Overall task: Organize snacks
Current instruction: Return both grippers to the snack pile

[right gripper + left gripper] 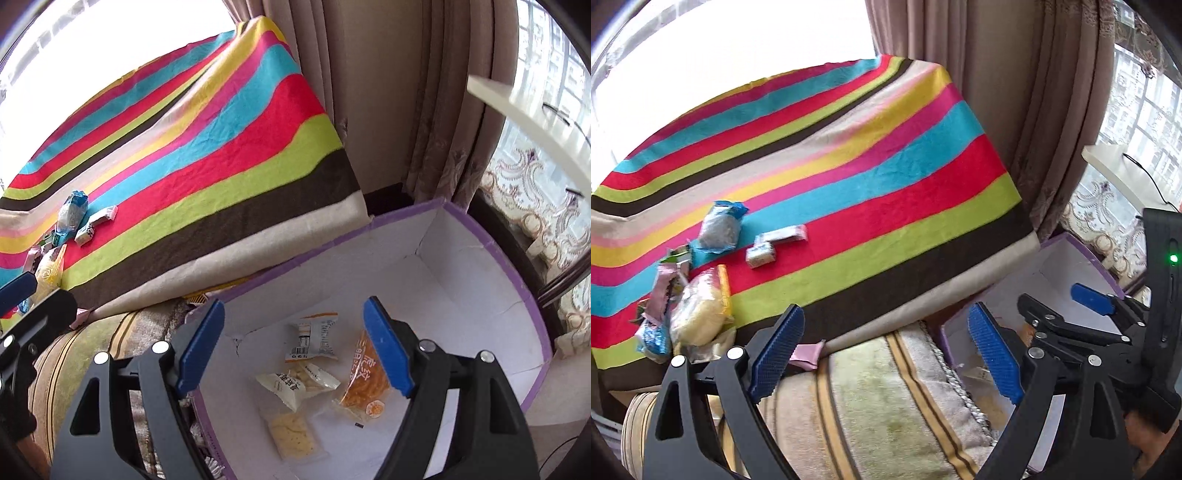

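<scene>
Several snack packets lie on the striped blanket (871,192) at its left: a blue packet (720,229), two small white packets (761,254), a yellow bread packet (698,310) and crumpled pink and green wrappers (672,280). My left gripper (886,354) hangs open and empty over a striped cushion (879,410) in front of the blanket. My right gripper (295,347) is open and empty above a purple-rimmed white box (406,210). On the box floor lie a white packet (314,339), an orange packet (365,380), a pale packet (291,384) and a clear cracker packet (291,432). The right gripper (1049,295) also shows in the left wrist view.
Brown curtains (1015,92) hang behind the blanket and box. A white shelf (1119,170) with a black cable juts in at the right. A pink wrapper (809,354) sits at the blanket's front edge. One blue pad (18,291) of my left gripper shows at the far left.
</scene>
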A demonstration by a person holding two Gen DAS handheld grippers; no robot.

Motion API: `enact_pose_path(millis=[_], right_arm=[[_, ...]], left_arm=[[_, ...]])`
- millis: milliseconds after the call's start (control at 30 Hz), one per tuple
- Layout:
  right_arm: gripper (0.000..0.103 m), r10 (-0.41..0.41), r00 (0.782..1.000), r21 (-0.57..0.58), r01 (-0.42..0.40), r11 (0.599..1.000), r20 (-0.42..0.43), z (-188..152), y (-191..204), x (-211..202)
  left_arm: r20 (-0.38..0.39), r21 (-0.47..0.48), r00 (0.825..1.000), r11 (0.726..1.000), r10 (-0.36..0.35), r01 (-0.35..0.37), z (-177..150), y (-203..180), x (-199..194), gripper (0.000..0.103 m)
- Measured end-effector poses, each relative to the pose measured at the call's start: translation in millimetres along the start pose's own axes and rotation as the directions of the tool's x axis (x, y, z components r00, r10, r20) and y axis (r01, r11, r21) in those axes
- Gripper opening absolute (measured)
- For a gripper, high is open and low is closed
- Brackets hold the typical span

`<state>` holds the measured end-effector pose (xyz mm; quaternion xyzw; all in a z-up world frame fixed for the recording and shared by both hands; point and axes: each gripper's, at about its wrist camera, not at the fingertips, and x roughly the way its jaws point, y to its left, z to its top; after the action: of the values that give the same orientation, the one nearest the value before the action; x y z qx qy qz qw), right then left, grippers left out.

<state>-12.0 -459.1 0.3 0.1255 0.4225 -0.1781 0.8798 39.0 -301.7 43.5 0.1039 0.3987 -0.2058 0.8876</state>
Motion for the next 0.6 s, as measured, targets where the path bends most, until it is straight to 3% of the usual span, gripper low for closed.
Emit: enact_pose_path(millis=[133,233,367,600], right_arm=[[0.086,-0.051,0.988,-0.094,0.065,0.994,0.145,6,28,-26],[0.092,-0.021,0.983,-0.127,0.045,0.991,0.184,10,42,-40],[0.092,0.078,0.986,-0.147,-0.055,0.988,0.149,14,57,-45],[0.092,0.211,0.976,-0.201,-0.194,0.96,0.062,8,103,-44]], left_arm=[[0.077,-0.088,0.996,0.995,0.054,-0.047,1,33,-17,0.087],[0.171,-0.151,0.978,0.984,0.122,-0.097,-7,57,-33,0.09],[0.209,-0.224,0.976,0.975,0.062,-0.014,-18,95,-48,0.09],[0.174,-0.306,0.961,0.94,0.213,-0.152,-46,156,-67,0.09]])
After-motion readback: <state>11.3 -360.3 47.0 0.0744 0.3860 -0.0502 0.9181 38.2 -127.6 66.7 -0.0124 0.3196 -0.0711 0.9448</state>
